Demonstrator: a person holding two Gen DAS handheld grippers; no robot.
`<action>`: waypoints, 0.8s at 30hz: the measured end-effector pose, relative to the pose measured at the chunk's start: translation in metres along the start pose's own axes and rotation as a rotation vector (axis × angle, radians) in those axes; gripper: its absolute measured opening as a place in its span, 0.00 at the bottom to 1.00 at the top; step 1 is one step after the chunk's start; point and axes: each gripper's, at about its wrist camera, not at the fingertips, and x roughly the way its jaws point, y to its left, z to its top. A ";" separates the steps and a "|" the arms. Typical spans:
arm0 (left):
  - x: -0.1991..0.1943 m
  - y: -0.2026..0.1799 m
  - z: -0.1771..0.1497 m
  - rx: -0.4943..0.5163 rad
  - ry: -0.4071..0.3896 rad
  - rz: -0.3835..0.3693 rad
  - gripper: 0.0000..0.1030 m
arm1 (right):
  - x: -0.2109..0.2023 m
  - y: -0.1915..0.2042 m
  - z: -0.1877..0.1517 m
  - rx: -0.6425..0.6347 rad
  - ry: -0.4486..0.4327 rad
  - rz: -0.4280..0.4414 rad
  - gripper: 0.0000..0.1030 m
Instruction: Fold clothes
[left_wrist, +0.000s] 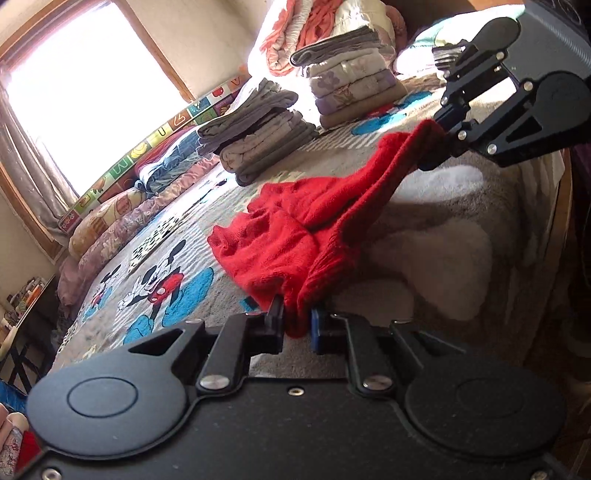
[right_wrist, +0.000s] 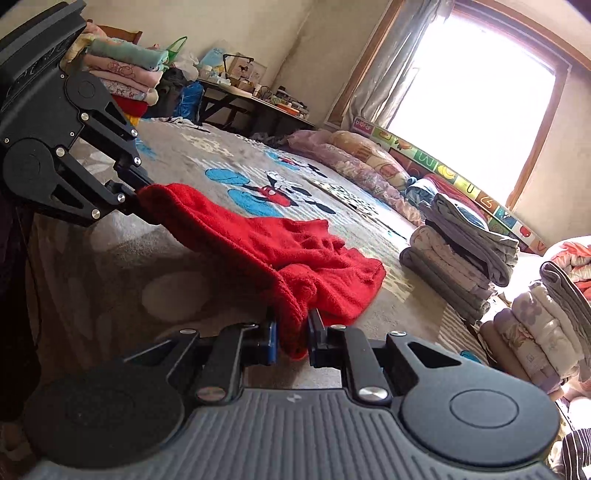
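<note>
**Red knit stretched between two grippers over a cartoon-print bed**

Sunlit bedroom: a bright window (left_wrist: 85, 96) fills the upper left of the left wrist view, and a bed (left_wrist: 155, 258) under a grey blanket with cartoon mice spreads across the middle. Along the window side lie patterned pillows (left_wrist: 110, 221) and a colourful alphabet mat (left_wrist: 162, 136) set on edge. Above centre in that view stand two stacks of folded laundry — a grey stack (left_wrist: 258, 140) nearer, and a pale floral stack (left_wrist: 351, 81) behind it, with crumpled orange-and-white bedding (left_wrist: 317, 22) at the top. In the right wrist view a pile of pastel folded clothes (right_wrist: 125, 74) sits at upper left beside a cluttered bench (right_wrist: 255, 96) against the far wall. Both stacks lie beyond the garment, well apart from it.

A red knitted garment (left_wrist: 291, 229) hangs between the two grippers, one edge pulled into a band while the rest sags in folds onto the blanket at centre frame.

The left gripper (left_wrist: 297, 325), bottom centre of its own view, has its jaws closed down on a bunched corner of the red knit — fabric fills the narrow gap between the pads. The right gripper (right_wrist: 291, 338) pinches another corner the same way, jaws pressed onto the cloth. Each tool shows in the other's camera: the right one at upper right (left_wrist: 436, 147), the left one at the left edge (right_wrist: 138, 197).
</note>
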 end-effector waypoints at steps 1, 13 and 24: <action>0.002 0.007 0.004 -0.037 -0.015 -0.006 0.12 | 0.002 -0.006 0.004 0.015 -0.012 -0.006 0.16; 0.075 0.094 0.021 -0.476 -0.086 -0.150 0.11 | 0.080 -0.095 0.017 0.400 -0.100 0.065 0.17; 0.161 0.138 -0.004 -0.829 -0.030 -0.247 0.11 | 0.174 -0.152 -0.030 0.857 -0.009 0.193 0.20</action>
